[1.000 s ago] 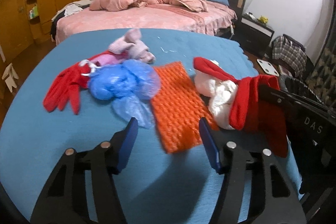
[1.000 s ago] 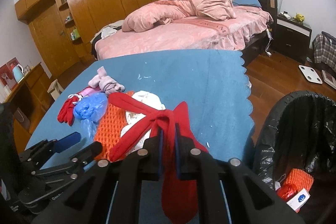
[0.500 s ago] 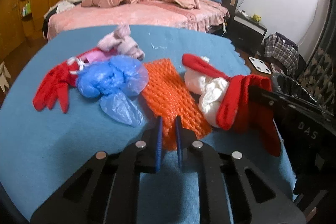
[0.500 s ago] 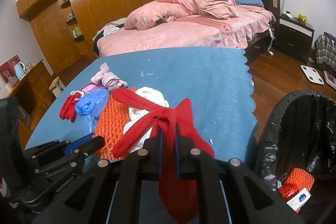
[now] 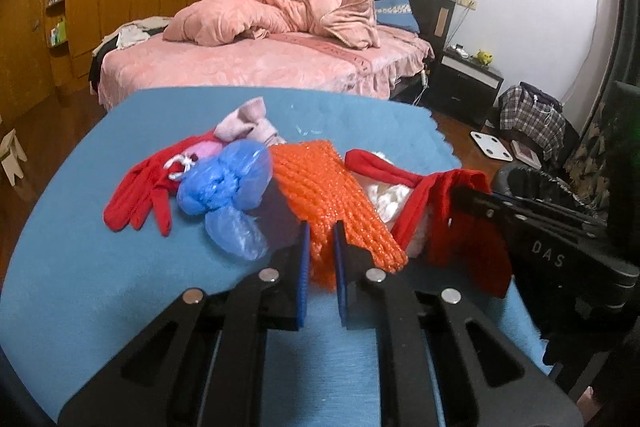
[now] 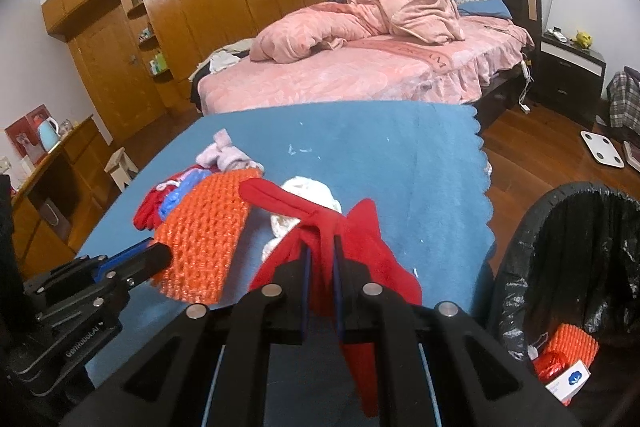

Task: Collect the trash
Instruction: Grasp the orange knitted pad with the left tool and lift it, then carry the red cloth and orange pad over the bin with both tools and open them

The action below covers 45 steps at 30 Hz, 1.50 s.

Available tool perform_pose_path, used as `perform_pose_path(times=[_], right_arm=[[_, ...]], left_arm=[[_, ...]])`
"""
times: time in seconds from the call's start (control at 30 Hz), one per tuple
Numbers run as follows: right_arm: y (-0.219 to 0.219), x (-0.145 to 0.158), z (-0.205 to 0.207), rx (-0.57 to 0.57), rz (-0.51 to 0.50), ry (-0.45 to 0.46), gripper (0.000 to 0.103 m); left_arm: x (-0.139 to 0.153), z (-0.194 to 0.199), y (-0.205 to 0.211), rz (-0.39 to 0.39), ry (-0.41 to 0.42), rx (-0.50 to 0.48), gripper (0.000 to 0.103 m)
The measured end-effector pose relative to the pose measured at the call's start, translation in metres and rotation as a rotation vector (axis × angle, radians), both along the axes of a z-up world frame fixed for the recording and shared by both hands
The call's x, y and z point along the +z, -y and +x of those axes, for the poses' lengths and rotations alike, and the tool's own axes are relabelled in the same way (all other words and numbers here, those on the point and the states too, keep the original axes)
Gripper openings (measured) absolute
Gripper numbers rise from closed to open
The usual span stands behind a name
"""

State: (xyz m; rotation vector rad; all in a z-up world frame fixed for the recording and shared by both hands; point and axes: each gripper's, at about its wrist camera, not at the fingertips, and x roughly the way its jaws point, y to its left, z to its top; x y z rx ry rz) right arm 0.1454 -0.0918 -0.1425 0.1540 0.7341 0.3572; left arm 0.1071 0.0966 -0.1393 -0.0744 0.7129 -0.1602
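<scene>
The blue cloth-covered table fills most of both wrist views, with the pile of things to sort spread across its middle. Beside its right edge stands the black-lined trash bin, already holding an orange scrap and a small white box.

On the table, the largest piece is the orange foam net — a soft, springy mesh sleeve, very light, likely to bend and flop when raised. Its near edge is pinched in the left gripper, whose jaws are closed on it, and in the right wrist view the near end of the sheet looks raised off the cloth. An edge pinch like this should hold, since the mesh compresses and is not slippery, though it will dangle and could snag its neighbours.

To its right, the right gripper is clamped shut on a red cloth, limp fabric that drapes down on both sides of the fingers; it is tied around or lying over a white wad — which of the two I cannot tell.

Left of the net lies a crumpled blue plastic bag, thin and crinkly, touching the net's edge. Beyond it are a red glove and a small pink sock, both soft.
</scene>
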Motion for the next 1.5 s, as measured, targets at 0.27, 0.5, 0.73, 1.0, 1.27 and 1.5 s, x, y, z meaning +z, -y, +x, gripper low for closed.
perform_pose_path(times=[0.27,0.5,0.73,1.0,1.27,1.5], right_arm=[[0.008,0.024,-0.004,-0.008,0.026,0.048,0.009],[0.022,0.049,-0.008,-0.017,0.045,0.099,0.009],[0.018,0.028,-0.005,-0.007,0.015,0.02,0.015],[0.007,-0.013,0.0,-0.002,-0.043,-0.063,0.038],[0.004,-0.031,0.008,0.038,-0.033,-0.118,0.005],[0.017,0.006,0.001,0.036,0.056,-0.032,0.005]], left_arm=[[0.023,-0.007,0.007,-0.007,0.056,-0.016,0.01],[0.04,-0.012,0.014,0.001,0.086,-0.023,0.01],[0.029,-0.014,0.011,0.007,0.055,-0.022,0.01],[-0.002,-0.009,0.001,0.023,-0.013,0.0,0.01],[-0.008,-0.004,0.0,0.027,-0.026,0.0,0.01],[0.004,-0.005,0.006,0.026,0.007,-0.005,0.01]])
